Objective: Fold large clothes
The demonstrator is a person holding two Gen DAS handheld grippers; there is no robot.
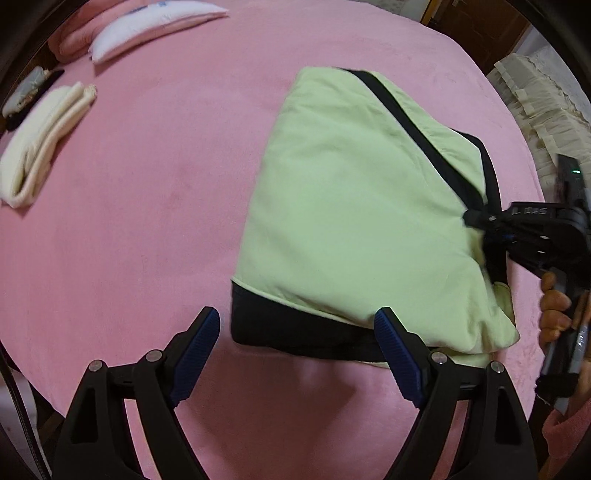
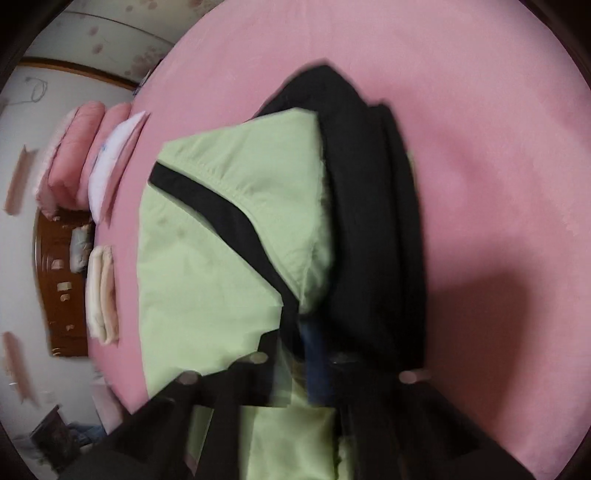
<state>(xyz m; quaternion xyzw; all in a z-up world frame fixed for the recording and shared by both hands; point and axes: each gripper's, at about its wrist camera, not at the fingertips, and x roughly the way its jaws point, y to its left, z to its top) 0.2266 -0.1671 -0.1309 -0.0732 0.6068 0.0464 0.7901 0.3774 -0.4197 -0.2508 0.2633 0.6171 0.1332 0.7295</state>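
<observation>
A light green garment with black trim (image 1: pixel 354 206) lies partly folded on the pink bed (image 1: pixel 147 203). My left gripper (image 1: pixel 295 350) is open and empty, its blue pads just in front of the garment's black hem (image 1: pixel 295 332). My right gripper (image 1: pixel 476 218) is shut on the garment's right edge, where black trim meets green cloth. In the blurred right wrist view the green and black garment (image 2: pixel 229 258) bunches between the shut fingers of my right gripper (image 2: pixel 310 354).
A folded cream cloth (image 1: pixel 40 144) lies at the bed's left side, also in the right wrist view (image 2: pixel 101 295). A white pillow (image 1: pixel 147 29) and pink pillows (image 1: pixel 88 29) lie at the head. A cream lace cover (image 1: pixel 543 110) sits beyond the bed's right edge.
</observation>
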